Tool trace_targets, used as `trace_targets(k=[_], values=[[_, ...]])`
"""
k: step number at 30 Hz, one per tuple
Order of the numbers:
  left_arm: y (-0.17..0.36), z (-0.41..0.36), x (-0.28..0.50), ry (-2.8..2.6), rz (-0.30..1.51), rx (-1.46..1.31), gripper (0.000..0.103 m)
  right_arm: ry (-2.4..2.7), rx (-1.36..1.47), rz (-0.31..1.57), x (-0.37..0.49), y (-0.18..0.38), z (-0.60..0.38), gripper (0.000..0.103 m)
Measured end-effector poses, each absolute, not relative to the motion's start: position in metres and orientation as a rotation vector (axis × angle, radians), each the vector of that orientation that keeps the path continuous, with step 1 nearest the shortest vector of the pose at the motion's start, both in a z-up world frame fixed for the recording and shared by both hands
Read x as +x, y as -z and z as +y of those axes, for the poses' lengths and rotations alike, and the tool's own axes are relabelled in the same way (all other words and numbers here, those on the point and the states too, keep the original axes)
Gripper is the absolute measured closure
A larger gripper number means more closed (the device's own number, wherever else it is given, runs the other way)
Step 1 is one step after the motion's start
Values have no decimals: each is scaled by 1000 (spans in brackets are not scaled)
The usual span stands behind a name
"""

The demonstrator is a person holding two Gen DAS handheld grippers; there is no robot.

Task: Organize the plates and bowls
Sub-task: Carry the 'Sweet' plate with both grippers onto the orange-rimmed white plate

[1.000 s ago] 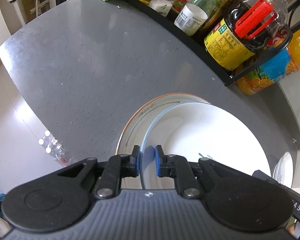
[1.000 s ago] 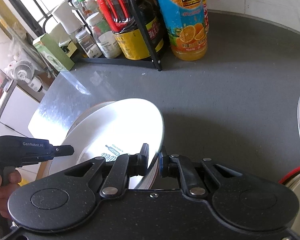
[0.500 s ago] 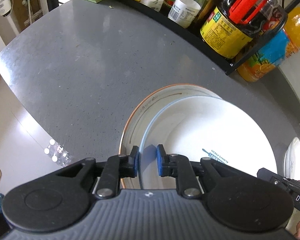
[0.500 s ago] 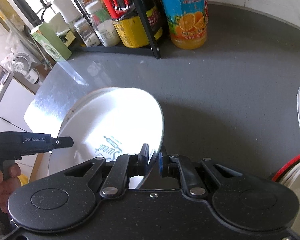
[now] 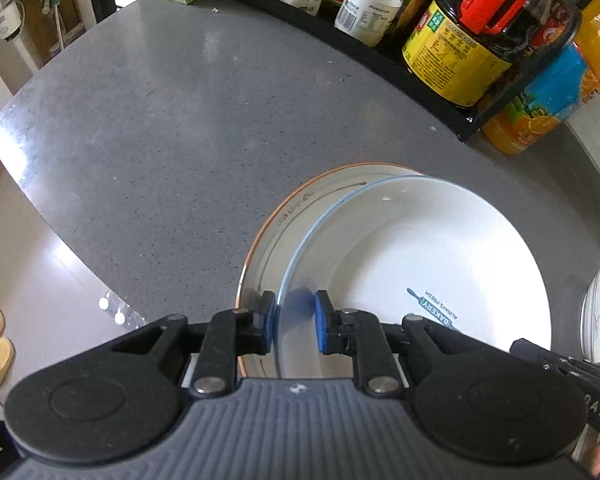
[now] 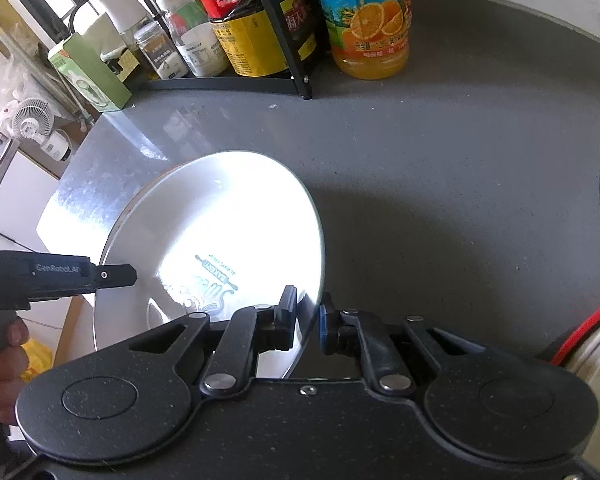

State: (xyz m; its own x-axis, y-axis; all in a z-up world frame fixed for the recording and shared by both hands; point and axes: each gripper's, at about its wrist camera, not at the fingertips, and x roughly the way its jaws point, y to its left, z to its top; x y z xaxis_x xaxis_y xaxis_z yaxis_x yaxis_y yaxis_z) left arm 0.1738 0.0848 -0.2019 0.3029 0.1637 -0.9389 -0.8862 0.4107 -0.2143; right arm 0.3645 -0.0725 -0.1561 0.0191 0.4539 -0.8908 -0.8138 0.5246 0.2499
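Note:
A white deep plate (image 5: 416,264) with a blue rim and a blue bakery print lies tilted in an orange-rimmed plate (image 5: 296,208) on the grey counter (image 5: 160,120). My left gripper (image 5: 295,326) straddles the plate's near rim. Its left pad is at the rim and its right pad stands off it, so it is slightly open. In the right wrist view the same white plate (image 6: 228,232) glares brightly. My right gripper (image 6: 308,318) is shut on its opposite rim. The left gripper's black fingers (image 6: 112,276) show at the plate's far edge, with a hand behind them.
A black rack (image 5: 480,120) of bottles and jars runs along the counter's back, with an orange juice bottle (image 6: 368,28) beside it. More white plates (image 5: 598,316) stand at the right. The counter edge (image 5: 60,216) drops to the floor on the left.
The white plate has come down flatter into the orange-rimmed plate. My left gripper's pads have spread a little wider around the rim. The right gripper keeps its hold.

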Motion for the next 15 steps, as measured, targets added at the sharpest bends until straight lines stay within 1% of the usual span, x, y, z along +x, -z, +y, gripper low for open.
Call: trace_targets(k=[8, 15], values=[[190, 88, 164, -849, 991, -911, 85, -1038, -384, 1202, 362, 166, -68, 90], [177, 86, 161, -872, 972, -854, 85, -1049, -404, 1192, 360, 170, -62, 89]])
